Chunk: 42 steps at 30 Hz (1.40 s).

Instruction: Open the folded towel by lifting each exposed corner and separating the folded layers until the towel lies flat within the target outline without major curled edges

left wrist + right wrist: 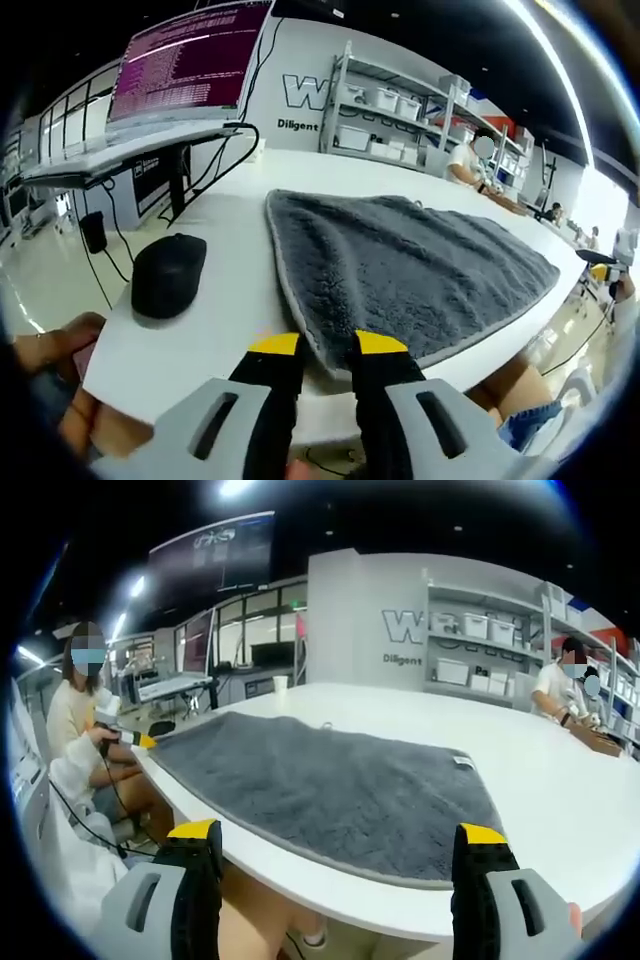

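Towel: grey towel (400, 265) spread along the near edge of the white table (230, 250), long axis following that edge.
Left gripper (327, 345): jaws narrowly parted astride the towel's near corner, edge between the tips; grip not confirmed.
Right gripper (340, 832): jaws released wide, short of the table edge, towel ahead.
Nearer: left.
Surface: black mouse (168, 273) beside the towel.
Room: shelving, monitor, seated persons.
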Each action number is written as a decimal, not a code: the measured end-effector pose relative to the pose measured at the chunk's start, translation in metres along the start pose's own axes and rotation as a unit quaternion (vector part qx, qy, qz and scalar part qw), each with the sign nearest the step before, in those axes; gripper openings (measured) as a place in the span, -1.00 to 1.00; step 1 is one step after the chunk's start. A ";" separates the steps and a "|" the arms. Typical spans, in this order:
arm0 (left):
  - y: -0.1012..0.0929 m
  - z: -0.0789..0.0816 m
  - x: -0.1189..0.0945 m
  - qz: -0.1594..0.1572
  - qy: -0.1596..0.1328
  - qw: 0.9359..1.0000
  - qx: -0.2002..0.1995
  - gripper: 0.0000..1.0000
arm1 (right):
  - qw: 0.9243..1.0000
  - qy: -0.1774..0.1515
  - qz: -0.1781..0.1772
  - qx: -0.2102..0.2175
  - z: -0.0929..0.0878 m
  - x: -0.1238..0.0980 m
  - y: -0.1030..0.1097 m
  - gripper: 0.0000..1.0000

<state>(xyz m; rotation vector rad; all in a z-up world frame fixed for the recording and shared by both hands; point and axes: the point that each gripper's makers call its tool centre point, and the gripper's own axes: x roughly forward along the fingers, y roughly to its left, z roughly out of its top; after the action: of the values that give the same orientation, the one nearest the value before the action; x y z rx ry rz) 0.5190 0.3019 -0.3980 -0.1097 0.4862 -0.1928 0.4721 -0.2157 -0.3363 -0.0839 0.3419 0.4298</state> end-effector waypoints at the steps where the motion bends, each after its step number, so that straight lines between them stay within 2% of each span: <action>1: 0.000 0.001 -0.001 0.002 -0.002 1.000 0.001 -0.45 | 1.000 0.000 -0.001 0.000 0.000 -0.001 -0.001 0.91; 5: -0.006 0.026 -0.019 0.016 -0.044 0.998 0.029 -0.29 | 1.000 0.000 -0.007 -0.002 0.002 -0.002 -0.005 0.91; 7: -0.012 0.038 -0.028 0.017 -0.064 0.997 0.041 -0.13 | 1.000 0.001 -0.008 -0.004 0.003 -0.003 -0.007 0.91; 9: -0.024 0.054 -0.035 0.004 -0.092 0.994 0.056 0.06 | 1.000 0.002 -0.006 -0.007 0.005 -0.003 -0.010 0.92; 12: -0.046 0.067 -0.041 -0.028 -0.120 0.991 0.059 0.25 | 1.000 0.002 -0.007 -0.015 0.009 -0.002 -0.015 0.91; 15: -0.061 0.068 -0.041 -0.056 -0.122 0.989 0.058 0.34 | 1.000 0.000 -0.009 -0.021 0.013 -0.001 -0.022 0.92; 16: -0.073 0.067 -0.038 -0.079 -0.118 0.988 0.063 0.38 | 1.000 0.001 -0.005 -0.025 0.016 0.000 -0.026 0.92; 20: -0.095 0.059 -0.029 -0.115 -0.106 0.985 0.067 0.57 | 0.999 0.015 0.010 -0.040 0.019 0.005 -0.033 0.93; 23: -0.104 0.053 -0.021 -0.134 -0.095 0.985 0.061 0.69 | 0.999 0.021 0.019 -0.043 0.021 0.008 -0.039 0.94; 27: -0.112 0.048 -0.015 -0.146 -0.086 0.984 0.061 0.77 | 0.997 0.033 0.039 -0.051 0.023 0.014 -0.045 0.95; 28: -0.115 0.047 -0.013 -0.150 -0.083 0.983 0.063 0.78 | 0.996 0.047 0.050 -0.065 0.021 0.017 -0.047 0.95; 32: -0.120 0.049 -0.011 -0.159 -0.083 0.982 0.063 0.76 | 0.992 0.067 0.071 -0.084 0.021 0.033 -0.060 0.95; 38: -0.118 0.056 -0.009 -0.158 -0.092 0.981 0.066 0.80 | 0.985 0.093 0.101 -0.101 0.023 0.064 -0.085 0.98; 42: -0.115 0.060 -0.004 -0.152 -0.098 0.981 0.066 0.88 | 0.979 0.110 0.120 -0.120 0.024 0.097 -0.106 0.98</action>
<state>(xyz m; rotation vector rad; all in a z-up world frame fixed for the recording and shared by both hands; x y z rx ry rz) 0.5254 0.1938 -0.3259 -0.0727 0.2577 -0.5083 0.6066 -0.2702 -0.3460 -0.3305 0.5194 0.7024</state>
